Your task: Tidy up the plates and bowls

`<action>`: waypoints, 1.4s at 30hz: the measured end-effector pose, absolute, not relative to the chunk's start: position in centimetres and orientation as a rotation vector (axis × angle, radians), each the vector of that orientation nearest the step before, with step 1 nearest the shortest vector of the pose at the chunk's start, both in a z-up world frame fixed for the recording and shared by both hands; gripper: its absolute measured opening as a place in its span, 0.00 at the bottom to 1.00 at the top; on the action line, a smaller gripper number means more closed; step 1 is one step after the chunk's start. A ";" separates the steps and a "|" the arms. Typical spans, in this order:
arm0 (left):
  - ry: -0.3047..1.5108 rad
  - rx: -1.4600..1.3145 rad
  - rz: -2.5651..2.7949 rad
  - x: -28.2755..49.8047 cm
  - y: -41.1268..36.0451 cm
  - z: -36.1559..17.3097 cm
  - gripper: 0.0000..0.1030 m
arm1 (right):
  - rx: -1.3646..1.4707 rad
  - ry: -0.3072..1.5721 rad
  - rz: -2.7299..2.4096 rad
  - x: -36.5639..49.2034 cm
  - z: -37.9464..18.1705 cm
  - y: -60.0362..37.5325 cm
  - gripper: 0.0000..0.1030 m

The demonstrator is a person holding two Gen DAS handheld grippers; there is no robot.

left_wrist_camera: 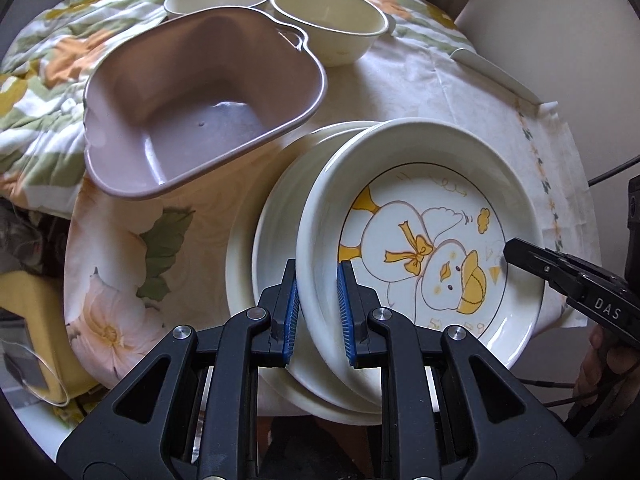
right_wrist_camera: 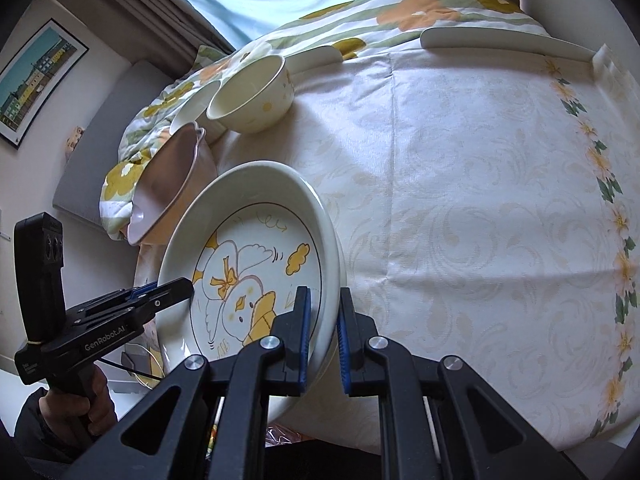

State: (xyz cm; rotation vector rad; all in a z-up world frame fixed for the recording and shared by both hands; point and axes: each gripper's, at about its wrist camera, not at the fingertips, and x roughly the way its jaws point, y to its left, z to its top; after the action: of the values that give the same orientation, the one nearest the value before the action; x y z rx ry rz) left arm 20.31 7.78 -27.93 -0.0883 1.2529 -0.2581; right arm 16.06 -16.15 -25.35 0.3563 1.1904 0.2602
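A deep white duck plate [left_wrist_camera: 424, 240] sits tilted on top of a stack of plain white plates [left_wrist_camera: 276, 240] near the table's front edge. My left gripper [left_wrist_camera: 318, 300] is shut on the duck plate's near left rim. My right gripper [right_wrist_camera: 324, 322] is shut on the duck plate [right_wrist_camera: 256, 264] at its right rim; it also shows in the left wrist view [left_wrist_camera: 516, 254]. The left gripper shows in the right wrist view [right_wrist_camera: 176, 290]. A pink heart-shaped bowl [left_wrist_camera: 200, 108] stands behind the stack on the left. Two cream bowls [left_wrist_camera: 328, 20] stand further back.
A flat white plate [right_wrist_camera: 504, 42] lies at the table's far right edge. The table wears a cream floral cloth [right_wrist_camera: 480, 200]. A flowered quilt [left_wrist_camera: 52, 80] lies at the left and back. A framed picture [right_wrist_camera: 36, 80] hangs on the left wall.
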 end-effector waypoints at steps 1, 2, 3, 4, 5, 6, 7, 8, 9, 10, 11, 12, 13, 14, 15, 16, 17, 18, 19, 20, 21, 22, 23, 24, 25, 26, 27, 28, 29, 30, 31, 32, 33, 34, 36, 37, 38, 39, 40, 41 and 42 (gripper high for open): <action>1.253 -0.082 -0.252 20.4 7.6 -28.0 0.15 | 0.352 1.193 0.261 16.1 -25.3 -16.1 0.11; 1.255 -0.067 -0.245 20.6 7.3 -28.1 0.15 | 0.345 1.195 0.263 16.2 -25.3 -16.0 0.11; 1.254 -0.047 -0.238 20.6 7.1 -28.2 0.15 | 0.339 1.196 0.265 16.3 -25.3 -15.9 0.11; 1.251 -0.028 -0.231 20.6 6.9 -28.2 0.15 | 0.334 1.197 0.264 16.3 -25.2 -15.8 0.11; 1.245 -0.006 -0.223 20.5 6.8 -28.1 0.15 | 0.328 1.199 0.264 16.4 -25.1 -15.8 0.11; 1.239 0.016 -0.215 20.5 6.6 -28.1 0.15 | 0.322 1.199 0.265 16.4 -25.1 -15.8 0.11; 1.234 0.037 -0.208 20.4 6.4 -28.0 0.15 | 0.318 1.201 0.267 16.5 -25.1 -15.8 0.11; 1.227 0.057 -0.199 20.4 6.2 -28.0 0.15 | 0.312 1.203 0.269 16.6 -25.1 -15.7 0.11; 1.220 0.079 -0.190 20.4 6.0 -27.9 0.16 | 0.307 1.206 0.270 16.6 -25.1 -15.7 0.11; 1.210 0.107 -0.180 20.2 5.8 -27.8 0.16 | 0.303 1.207 0.272 16.6 -25.1 -15.7 0.11; 1.199 0.142 -0.169 20.1 5.4 -27.8 0.16 | 0.298 1.209 0.275 16.6 -25.2 -15.6 0.11; 1.188 0.172 -0.158 19.9 5.1 -27.8 0.16 | 0.293 1.209 0.276 16.6 -25.2 -15.5 0.11; 1.177 0.204 -0.146 19.7 4.9 -27.7 0.16 | 0.287 1.209 0.277 16.6 -25.2 -15.4 0.11; 1.169 0.229 -0.137 19.6 4.8 -27.7 0.16 | 0.279 1.211 0.281 16.7 -25.2 -15.3 0.11; 1.163 0.248 -0.130 19.5 4.7 -27.6 0.16 | 0.274 1.212 0.282 16.7 -25.2 -15.1 0.11; 1.157 0.259 -0.126 19.4 4.6 -27.6 0.16 | 0.260 1.208 0.280 16.7 -25.2 -15.0 0.11; 1.155 0.265 -0.125 19.3 4.7 -27.5 0.16 | 0.242 1.206 0.279 16.7 -25.1 -14.8 0.11; 1.154 0.270 -0.124 19.2 4.7 -27.5 0.16 | 0.223 1.202 0.277 16.7 -25.0 -14.6 0.11; 1.152 0.275 -0.123 19.1 4.8 -27.5 0.16 | 0.210 1.200 0.275 16.7 -24.9 -14.5 0.11; 1.149 0.284 -0.123 19.0 4.7 -27.5 0.16 | 0.198 1.198 0.272 16.7 -24.9 -14.4 0.11; 1.144 0.298 -0.121 18.8 4.7 -27.4 0.16 | 0.183 1.196 0.269 16.7 -24.9 -14.2 0.11; 1.132 0.318 -0.117 18.6 4.6 -27.3 0.16 | 0.170 1.193 0.266 16.7 -24.9 -14.1 0.11; 1.126 0.332 -0.116 18.4 4.4 -27.2 0.16 | 0.161 1.192 0.265 16.6 -24.9 -14.0 0.11; 1.122 0.341 -0.116 18.3 4.4 -27.2 0.16 | 0.152 1.191 0.262 16.6 -25.0 -13.8 0.11; 1.120 0.345 -0.116 18.3 4.3 -27.2 0.16 | 0.136 1.187 0.257 16.5 -25.0 -13.7 0.11; 1.118 0.346 -0.119 18.2 4.4 -27.2 0.16 | 0.124 1.183 0.254 16.5 -25.0 -13.6 0.11; 1.118 0.346 -0.122 18.2 4.4 -27.2 0.16 | 0.111 1.182 0.248 16.5 -24.9 -13.4 0.11; 1.118 0.347 -0.123 18.2 4.4 -27.1 0.16 | 0.102 1.181 0.243 16.6 -24.9 -13.3 0.11; 1.118 0.349 -0.125 18.1 4.4 -27.1 0.16 | 0.094 1.180 0.239 16.6 -24.9 -13.2 0.11; 1.117 0.353 -0.127 18.1 4.5 -27.1 0.16 | 0.085 1.181 0.233 16.5 -24.9 -13.1 0.11; 1.116 0.358 -0.128 18.0 4.4 -27.1 0.16 | 0.079 1.181 0.229 16.5 -24.9 -13.1 0.11; 1.116 0.362 -0.128 17.9 4.3 -27.1 0.16 | 0.071 1.182 0.224 16.5 -24.9 -13.0 0.11; 1.112 0.369 -0.126 17.8 4.3 -27.1 0.16 | 0.063 1.183 0.218 16.5 -24.9 -12.9 0.11; 1.100 0.391 -0.121 17.5 4.1 -26.9 0.16 | 0.051 1.184 0.213 16.4 -24.9 -12.7 0.11; 1.085 0.426 -0.113 17.3 3.8 -26.9 0.16 | 0.025 1.190 0.206 16.4 -24.9 -12.4 0.11; 1.084 0.430 -0.111 17.2 3.8 -26.9 0.16 | 0.014 1.194 0.199 16.3 -25.0 -12.2 0.11; 1.079 0.426 -0.111 17.2 3.9 -26.8 0.16 | 0.007 1.191 0.197 16.3 -25.0 -12.0 0.11; 1.077 0.422 -0.111 17.3 4.0 -26.7 0.16 | 0.002 1.189 0.193 16.2 -25.0 -11.9 0.11; 1.075 0.418 -0.108 17.3 4.2 -26.7 0.16 | 0.004 1.189 0.192 16.2 -25.0 -12.0 0.11; 1.079 0.410 -0.109 17.3 4.4 -26.6 0.16 | 0.011 1.189 0.198 16.2 -25.0 -12.0 0.11; 1.079 0.402 -0.113 17.3 4.5 -26.6 0.16 | 0.011 1.189 0.198 16.2 -25.0 -12.0 0.11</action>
State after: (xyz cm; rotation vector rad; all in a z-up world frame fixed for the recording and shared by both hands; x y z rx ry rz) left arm 17.34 4.53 -26.60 0.4024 1.0787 -0.1131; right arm 16.16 -11.96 -25.02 0.0115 1.1887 0.1975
